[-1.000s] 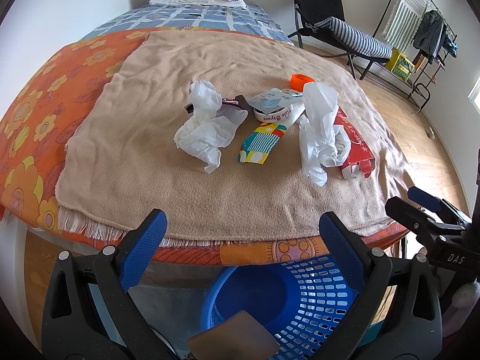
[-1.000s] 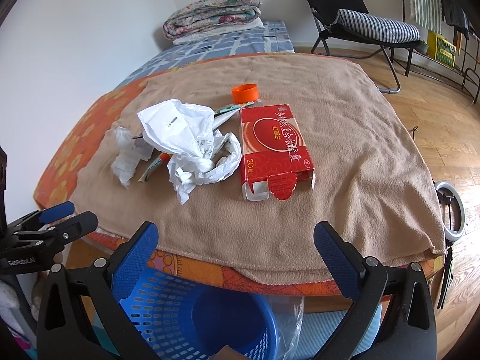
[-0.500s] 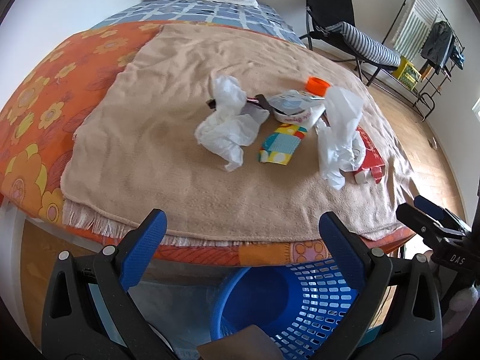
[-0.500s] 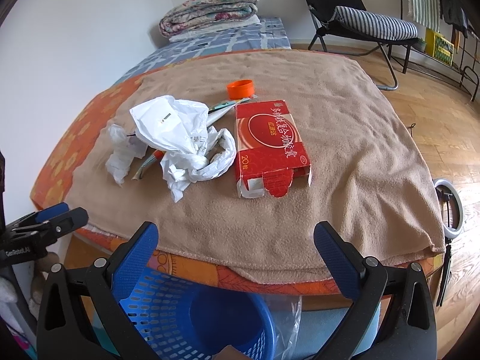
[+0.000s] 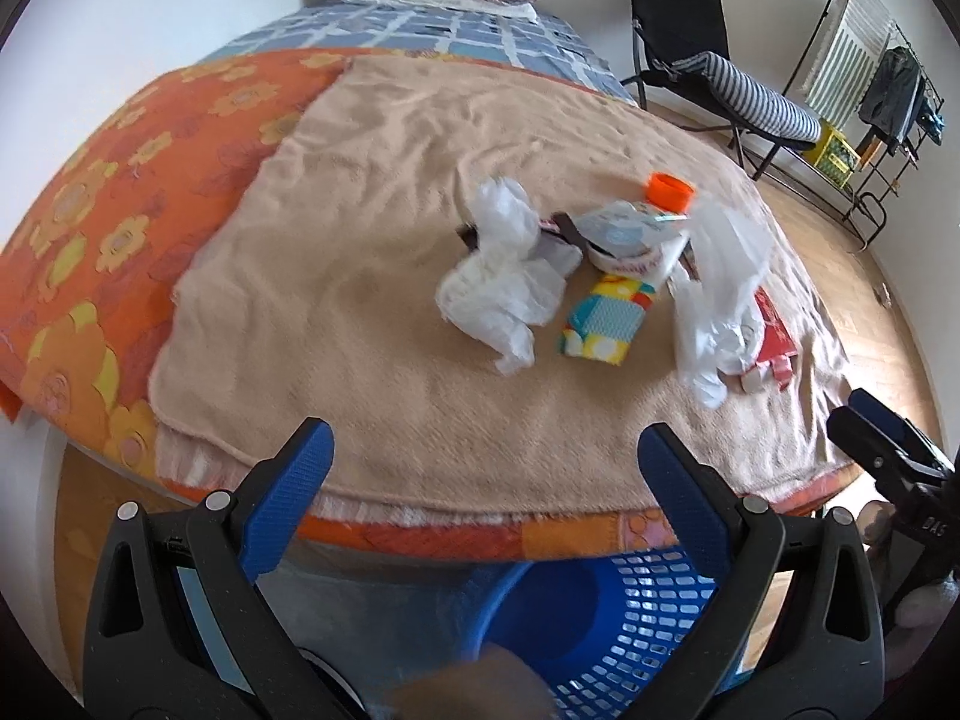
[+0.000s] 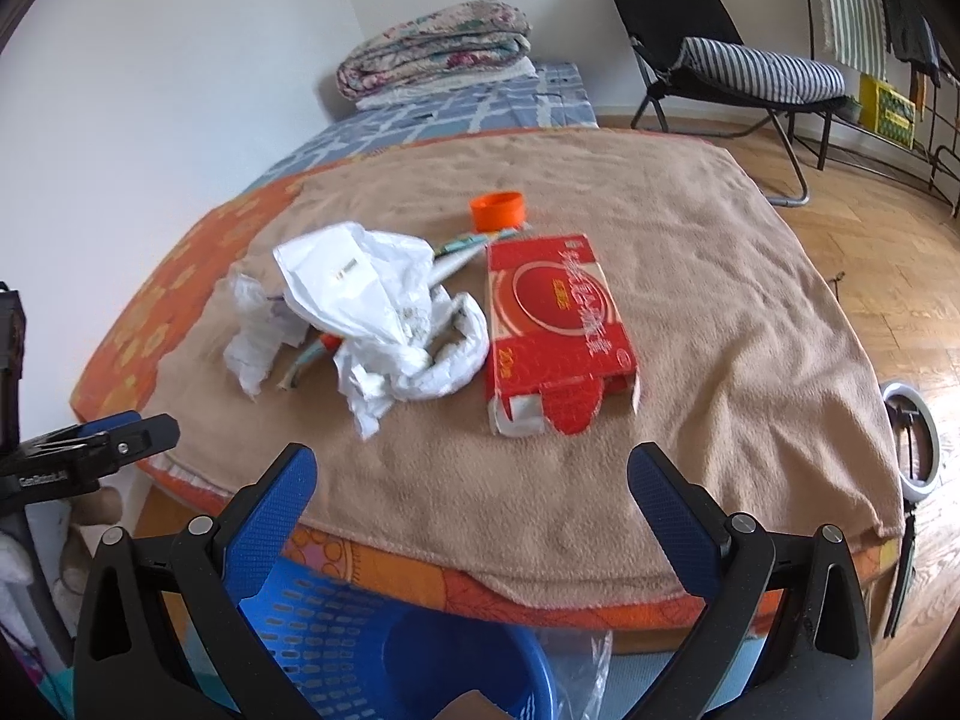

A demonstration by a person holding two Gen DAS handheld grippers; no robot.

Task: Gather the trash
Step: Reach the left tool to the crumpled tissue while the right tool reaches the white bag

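Your left gripper and right gripper, both spread and empty, have advanced toward the trash: crumpled tissue and red carton ahead, blue basket beneath. Pickup comes next.

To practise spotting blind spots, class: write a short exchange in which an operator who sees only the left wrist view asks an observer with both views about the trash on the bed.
Operator: The bag hides most of the box. How does it lie?
Observer: Flat, right of the bag, its torn-open end toward the right gripper.
Operator: Is that gripper open?
Observer: Yes, its fingers are wide apart with nothing between them.
Operator: Anything on the floor right of the bed?
Observer: A ring light, beside the bed's near corner.
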